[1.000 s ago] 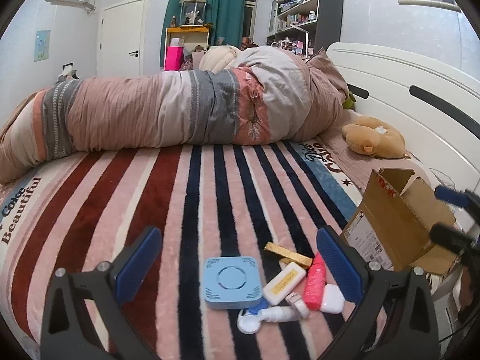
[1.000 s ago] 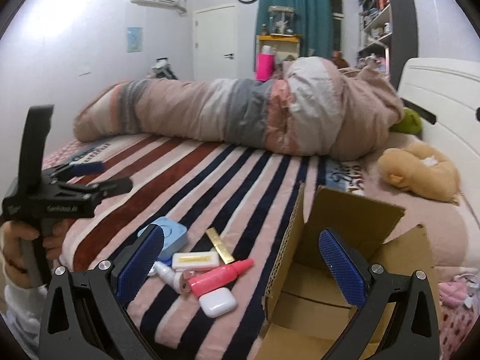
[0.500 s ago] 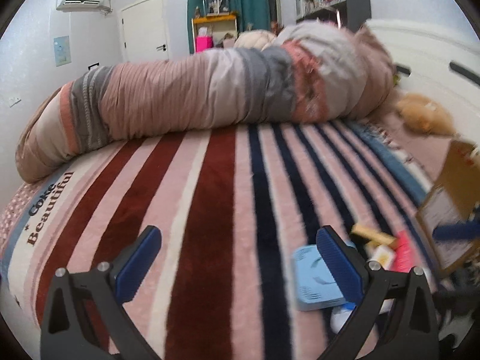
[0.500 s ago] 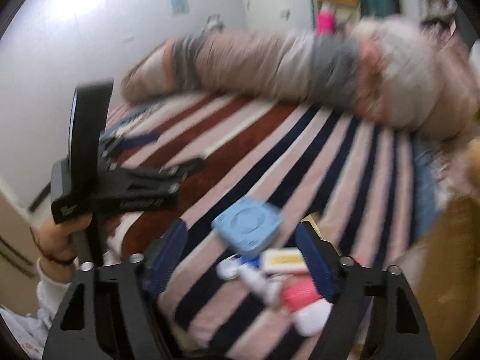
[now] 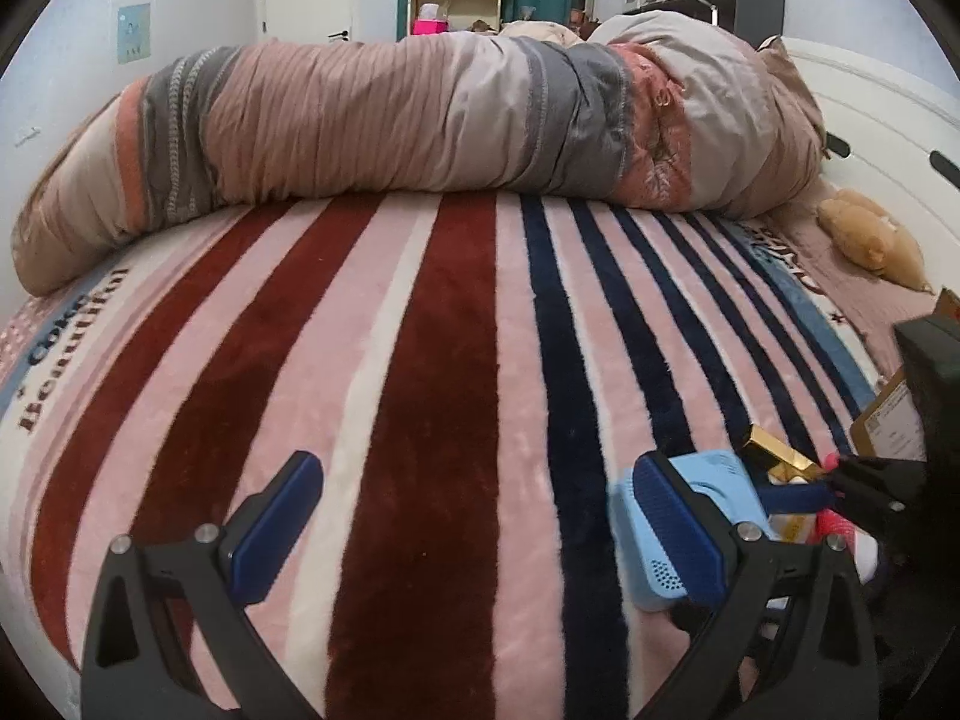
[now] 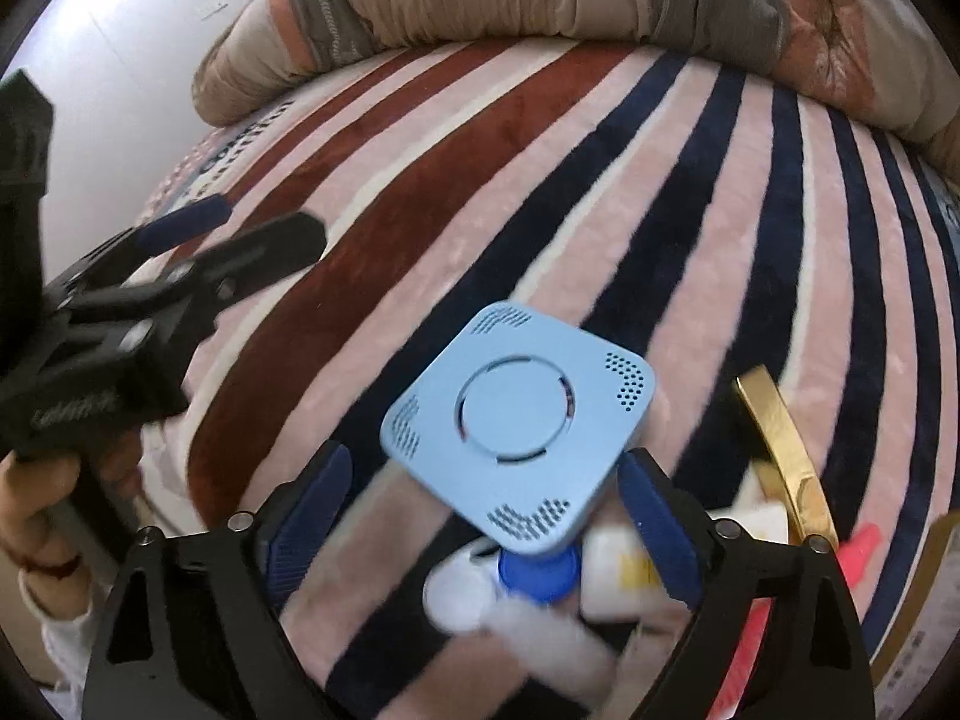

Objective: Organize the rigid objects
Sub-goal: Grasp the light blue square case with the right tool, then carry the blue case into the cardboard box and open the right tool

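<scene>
The right gripper (image 6: 486,510) is held wide open over the light blue square device (image 6: 519,435), which is lying on the striped blanket (image 6: 600,192) near its front edge, among small toiletries. The left gripper (image 5: 474,516) is seen wide open, with nothing held.

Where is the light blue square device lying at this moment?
In the right wrist view the light blue square device lies on the striped blanket, just ahead of the open right gripper, left of the gold bar.
</scene>
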Demonstrator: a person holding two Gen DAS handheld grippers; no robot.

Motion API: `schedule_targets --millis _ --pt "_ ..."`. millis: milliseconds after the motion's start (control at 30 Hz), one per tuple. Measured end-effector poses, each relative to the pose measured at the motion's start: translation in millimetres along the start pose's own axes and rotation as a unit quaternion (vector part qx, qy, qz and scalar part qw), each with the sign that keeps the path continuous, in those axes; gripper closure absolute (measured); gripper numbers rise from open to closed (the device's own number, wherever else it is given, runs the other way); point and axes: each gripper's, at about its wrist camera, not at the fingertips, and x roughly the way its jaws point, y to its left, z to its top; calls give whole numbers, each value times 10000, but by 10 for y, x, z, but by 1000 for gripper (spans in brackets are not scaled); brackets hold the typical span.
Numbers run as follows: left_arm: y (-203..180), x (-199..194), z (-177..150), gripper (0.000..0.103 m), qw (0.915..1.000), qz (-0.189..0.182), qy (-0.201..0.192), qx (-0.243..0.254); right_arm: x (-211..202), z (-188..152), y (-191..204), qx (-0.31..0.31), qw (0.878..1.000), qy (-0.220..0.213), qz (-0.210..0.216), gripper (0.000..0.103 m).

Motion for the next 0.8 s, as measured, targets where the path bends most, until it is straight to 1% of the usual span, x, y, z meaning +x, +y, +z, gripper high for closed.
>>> schedule_targets --millis 33,133,200,267,300,367,400,433,467,533,600,667,700,733,767,800 --pt "17 20 -1 1 10000 23 23 -8 47 44 3 -1 10000 -2 -50 12" --pt "62 73 -15 1 9996 248 129 -3 195 153 6 94 9999 44 -138 12" --pt "107 99 -22 1 9995 234 191 -55 299 211 12 78 9995 121 -269 14" --pt "147 100 -27 1 9995 193 216 -123 359 247 28 -104 9987 165 -480 19" --pt "164 101 -32 1 9995 151 220 -151 346 246 45 -236 9985 175 -467 19" --pt "178 98 -43 1 9995 9 249 -174 292 236 55 -462 9981 178 -359 20" --pt "176 101 -39 1 9994 -94 269 -181 255 220 59 -639 9976 196 -174 20" --pt "174 102 -42 1 9991 -221 291 -194 240 201 76 -933 9952 301 -4 20" --pt "170 103 -46 1 9986 -354 311 -220 248 188 97 -1182 9922 377 -80 20" --pt "161 114 -54 1 9973 -572 361 -291 247 150 99 -1405 9880 372 -518 19" --pt "145 128 -71 1 9958 -746 415 -342 243 120 72 -1273 9891 322 -664 12" --pt "118 154 -76 1 9940 -940 448 -336 283 99 51 -1027 9910 392 -759 11" --pt "100 162 -87 1 9934 -996 467 -311 287 91 33 -978 9918 378 -732 11" --pt "86 173 -93 1 9930 -1039 487 -285 289 86 20 -934 9926 338 -701 12" --pt "66 182 -101 1 9922 -1109 505 -249 295 87 16 -922 9930 292 -680 26" --pt "55 182 -110 1 9913 -1199 495 -227 304 90 21 -900 9933 264 -676 25"
